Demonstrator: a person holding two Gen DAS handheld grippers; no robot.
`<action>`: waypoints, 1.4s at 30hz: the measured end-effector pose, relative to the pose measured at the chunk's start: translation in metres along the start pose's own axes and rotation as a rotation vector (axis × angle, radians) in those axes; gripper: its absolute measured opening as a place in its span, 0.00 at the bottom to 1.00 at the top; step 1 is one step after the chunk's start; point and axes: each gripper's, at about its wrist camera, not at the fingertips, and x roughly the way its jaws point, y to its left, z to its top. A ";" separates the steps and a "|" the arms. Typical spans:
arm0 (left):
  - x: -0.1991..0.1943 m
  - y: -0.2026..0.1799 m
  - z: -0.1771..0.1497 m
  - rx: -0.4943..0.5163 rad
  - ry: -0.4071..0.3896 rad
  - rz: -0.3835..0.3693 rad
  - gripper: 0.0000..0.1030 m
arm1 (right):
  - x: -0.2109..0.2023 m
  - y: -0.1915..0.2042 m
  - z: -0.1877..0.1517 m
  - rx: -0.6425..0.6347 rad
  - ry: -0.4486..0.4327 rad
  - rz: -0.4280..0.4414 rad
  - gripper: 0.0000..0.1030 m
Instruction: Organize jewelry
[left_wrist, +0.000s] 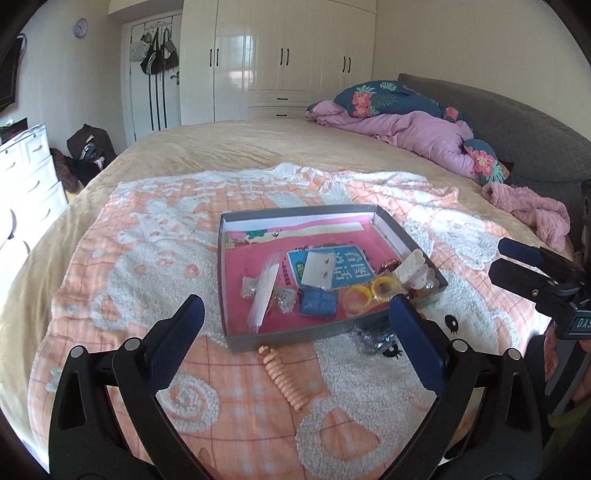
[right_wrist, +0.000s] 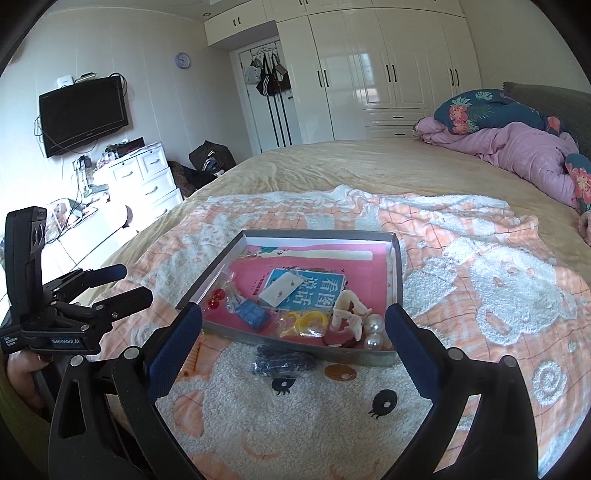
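Both claws, the left gripper (left_wrist: 295, 314) labelled "GenRoboAI" and the right gripper (right_wrist: 293, 325), hover wide open and empty before the grey box (left_wrist: 236, 341), where jewelry lies on a book (right_wrist: 314, 291) reading "看图说话", while a dark bracelet (right_wrist: 282, 363) lies outside on the blanket (right_wrist: 480, 295).

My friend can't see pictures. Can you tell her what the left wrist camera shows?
An open left gripper hovers over a shallow box of jewelry on a bed blanket. A peach spiral hair tie and dark beads lie outside the box.
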 end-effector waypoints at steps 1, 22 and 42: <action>0.001 0.000 -0.003 0.001 0.012 0.004 0.91 | 0.001 0.002 -0.002 -0.002 0.006 0.003 0.96; 0.057 0.016 -0.063 -0.065 0.254 0.028 0.91 | 0.056 0.004 -0.051 -0.011 0.186 -0.018 0.96; 0.073 0.021 -0.067 -0.112 0.265 -0.067 0.11 | 0.114 0.009 -0.065 0.022 0.285 -0.027 0.96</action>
